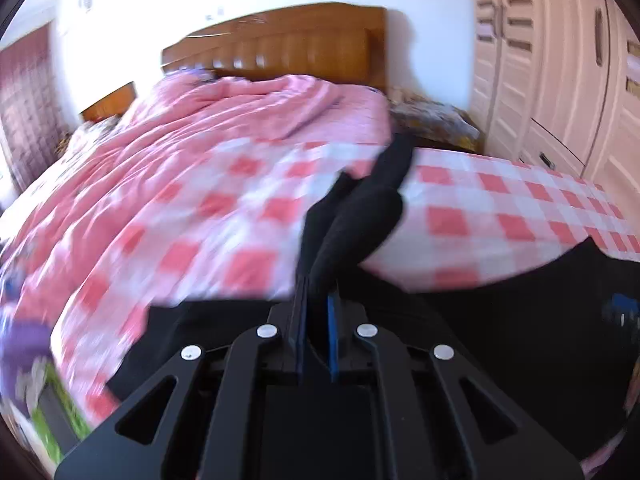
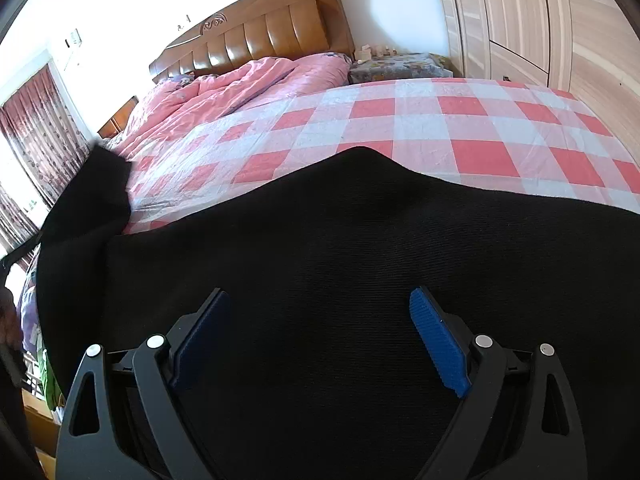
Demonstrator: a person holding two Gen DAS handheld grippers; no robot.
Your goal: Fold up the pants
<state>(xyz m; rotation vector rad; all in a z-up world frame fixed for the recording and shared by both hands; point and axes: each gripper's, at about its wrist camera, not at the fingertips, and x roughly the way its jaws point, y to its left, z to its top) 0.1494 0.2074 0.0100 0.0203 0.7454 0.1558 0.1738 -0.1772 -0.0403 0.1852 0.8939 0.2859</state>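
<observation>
Black pants (image 2: 320,248) lie spread across the near part of a bed with a pink and white checked sheet (image 2: 440,120). My right gripper (image 2: 320,336) is open, its blue pads (image 2: 438,340) wide apart just above the black cloth. My left gripper (image 1: 318,304) is shut on a bunched fold of the pants (image 1: 360,220), which sticks up between its blue pads and is lifted above the sheet (image 1: 220,208). The lifted part also shows at the left of the right wrist view (image 2: 96,188). The left wrist view is blurred.
A rumpled pink duvet (image 2: 240,80) lies against the wooden headboard (image 2: 272,32). A pale wardrobe (image 2: 540,20) stands to the right of the bed, with a covered nightstand (image 2: 400,65) beside it. Red curtains (image 2: 40,120) hang at the left.
</observation>
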